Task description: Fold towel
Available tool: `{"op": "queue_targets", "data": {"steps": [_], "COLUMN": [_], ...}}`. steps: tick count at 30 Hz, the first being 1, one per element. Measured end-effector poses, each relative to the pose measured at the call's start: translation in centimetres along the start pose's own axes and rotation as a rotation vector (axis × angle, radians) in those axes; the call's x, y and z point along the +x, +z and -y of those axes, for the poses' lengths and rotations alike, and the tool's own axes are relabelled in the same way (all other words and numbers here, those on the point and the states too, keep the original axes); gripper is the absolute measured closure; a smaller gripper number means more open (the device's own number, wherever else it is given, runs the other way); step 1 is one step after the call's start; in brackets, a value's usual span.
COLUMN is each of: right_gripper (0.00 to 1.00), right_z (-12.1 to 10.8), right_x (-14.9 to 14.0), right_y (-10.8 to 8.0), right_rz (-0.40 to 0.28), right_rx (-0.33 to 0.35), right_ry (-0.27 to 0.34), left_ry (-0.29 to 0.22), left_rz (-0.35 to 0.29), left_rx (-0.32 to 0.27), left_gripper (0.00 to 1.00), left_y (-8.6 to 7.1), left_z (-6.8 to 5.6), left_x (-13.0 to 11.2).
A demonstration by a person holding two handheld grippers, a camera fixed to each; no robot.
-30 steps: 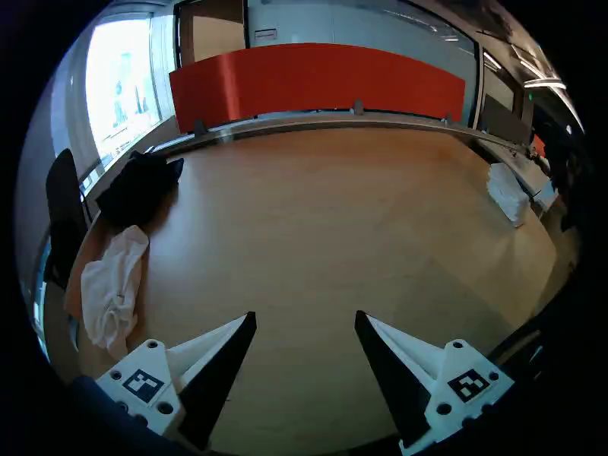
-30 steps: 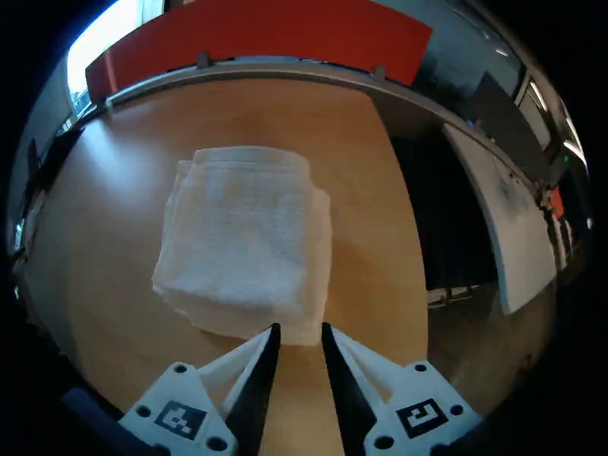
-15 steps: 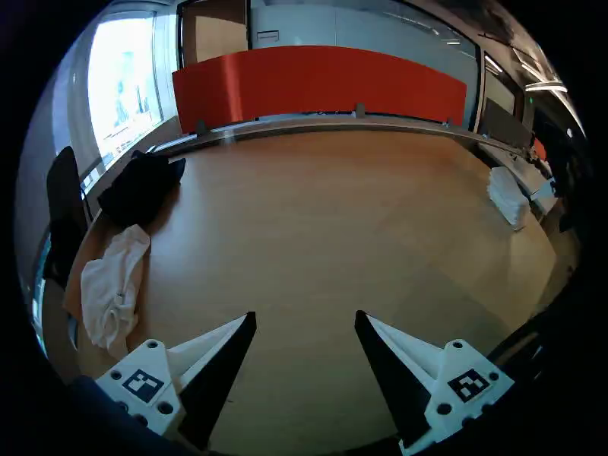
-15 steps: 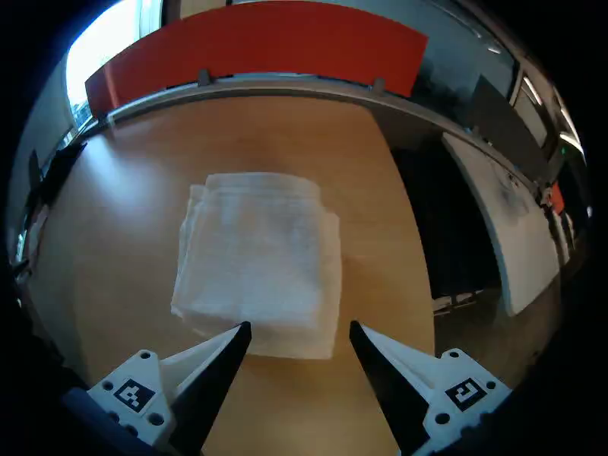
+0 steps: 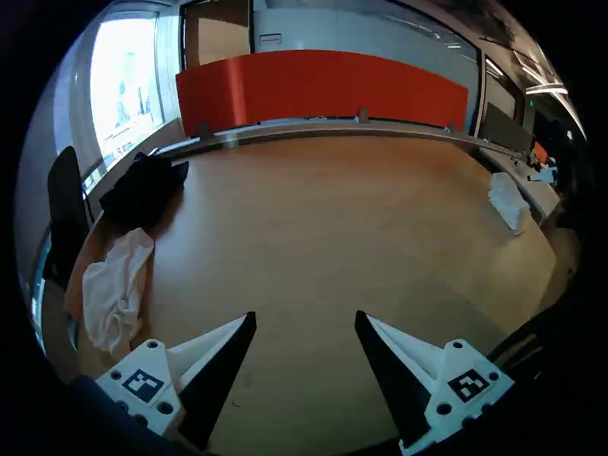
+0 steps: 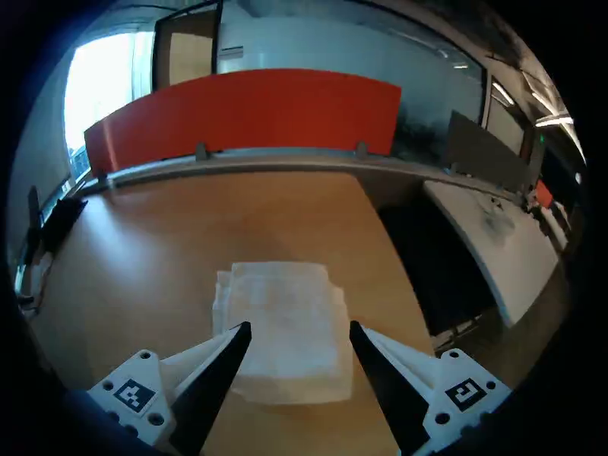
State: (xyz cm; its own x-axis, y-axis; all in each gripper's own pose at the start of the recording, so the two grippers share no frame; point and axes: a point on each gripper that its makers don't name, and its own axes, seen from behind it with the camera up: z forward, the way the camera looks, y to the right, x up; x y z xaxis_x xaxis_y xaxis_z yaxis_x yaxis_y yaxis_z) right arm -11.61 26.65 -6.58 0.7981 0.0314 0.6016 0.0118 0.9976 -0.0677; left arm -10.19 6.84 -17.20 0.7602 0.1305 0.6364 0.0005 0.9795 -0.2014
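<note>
A stack of folded white towels (image 6: 283, 325) lies on the wooden table (image 6: 190, 235) near its right edge, just ahead of my right gripper (image 6: 299, 338). That gripper is open and holds nothing; the stack shows between its fingers. In the left gripper view the same stack (image 5: 508, 200) sits far off at the table's right edge. A crumpled white towel (image 5: 114, 287) lies at the table's left edge. My left gripper (image 5: 304, 325) is open over bare wood, with nothing between its fingers.
A black garment (image 5: 143, 190) lies behind the crumpled towel. A dark chair (image 5: 61, 213) stands at the left. A red partition (image 5: 319, 85) runs along the table's far edge. A white desk (image 6: 494, 251) stands across a dark gap to the right.
My right gripper opened from nearly shut and drew back and up from the folded stack, which now looks smaller and lower. The left gripper has barely moved.
</note>
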Motion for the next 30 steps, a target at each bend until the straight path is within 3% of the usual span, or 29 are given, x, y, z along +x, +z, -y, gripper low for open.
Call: {"op": "queue_targets", "data": {"steps": [11,17,23,30], "right_gripper": [0.00,0.00,0.00,0.00], "right_z": [2.0,3.0,4.7,7.6], "right_x": [8.2,11.7,13.2,13.6], "right_y": [-3.2,-5.2,-6.2,-6.5], "right_rz": [-0.335,-0.484,-0.549,-0.561], "right_rx": [-0.071,-0.095,-0.087,-0.057], "right_ry": [0.083,0.121,0.111,0.076], "left_ry": [-0.010,-0.026,-0.040,-0.056], "left_rz": [-0.019,-0.036,-0.075,-0.180], "left_rx": [-0.004,-0.006,0.004,0.035], "left_gripper": [0.03,0.03,0.03,0.04], "left_y": [-0.2,-0.3,-0.3,-0.7], "left_z": [0.3,0.4,1.0,2.5], "left_x": [0.6,1.0,2.4,6.1]}}
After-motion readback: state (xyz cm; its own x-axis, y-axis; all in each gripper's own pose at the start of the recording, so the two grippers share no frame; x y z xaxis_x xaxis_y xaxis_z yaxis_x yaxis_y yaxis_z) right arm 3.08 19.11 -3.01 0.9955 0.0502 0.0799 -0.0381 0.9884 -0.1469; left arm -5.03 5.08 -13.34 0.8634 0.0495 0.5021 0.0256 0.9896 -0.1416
